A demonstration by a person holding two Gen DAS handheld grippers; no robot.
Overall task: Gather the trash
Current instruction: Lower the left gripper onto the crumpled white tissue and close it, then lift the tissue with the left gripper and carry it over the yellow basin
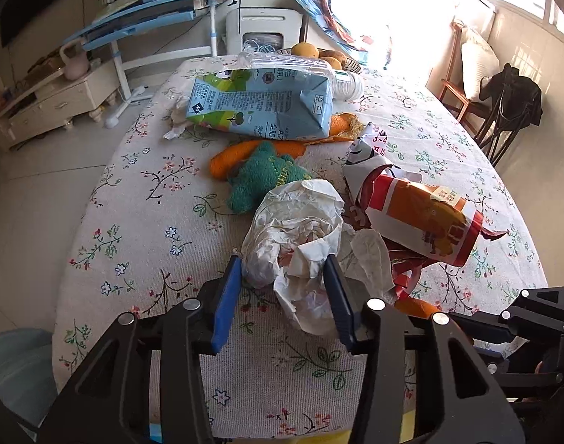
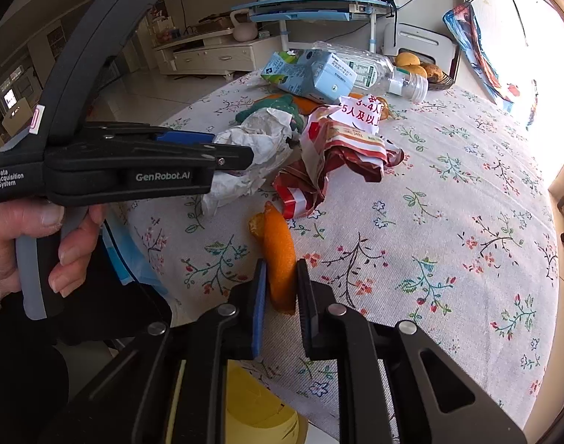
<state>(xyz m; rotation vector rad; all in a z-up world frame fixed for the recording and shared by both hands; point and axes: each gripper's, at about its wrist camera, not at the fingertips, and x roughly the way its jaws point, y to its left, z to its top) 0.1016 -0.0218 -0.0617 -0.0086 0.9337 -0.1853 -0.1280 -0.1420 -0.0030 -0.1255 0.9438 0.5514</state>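
Observation:
My left gripper (image 1: 284,268) has its jaws around a crumpled white paper wrapper (image 1: 296,229), the pads touching its sides; it also shows in the right wrist view (image 2: 256,140). My right gripper (image 2: 281,272) is shut on an orange peel (image 2: 280,251) lying near the table's front edge. A red and orange snack bag (image 1: 422,218) lies right of the wrapper. A blue milk carton (image 1: 259,100) and a clear plastic bottle (image 1: 319,70) lie farther back. More orange peel (image 1: 241,151) and a green knitted toy (image 1: 267,177) lie between.
The table has a floral cloth (image 1: 141,222). A bowl of fruit (image 1: 330,59) stands at the far edge. A yellow bin (image 2: 259,410) sits below the near edge. Chairs (image 1: 504,111) stand to the right, a blue desk (image 1: 152,18) behind.

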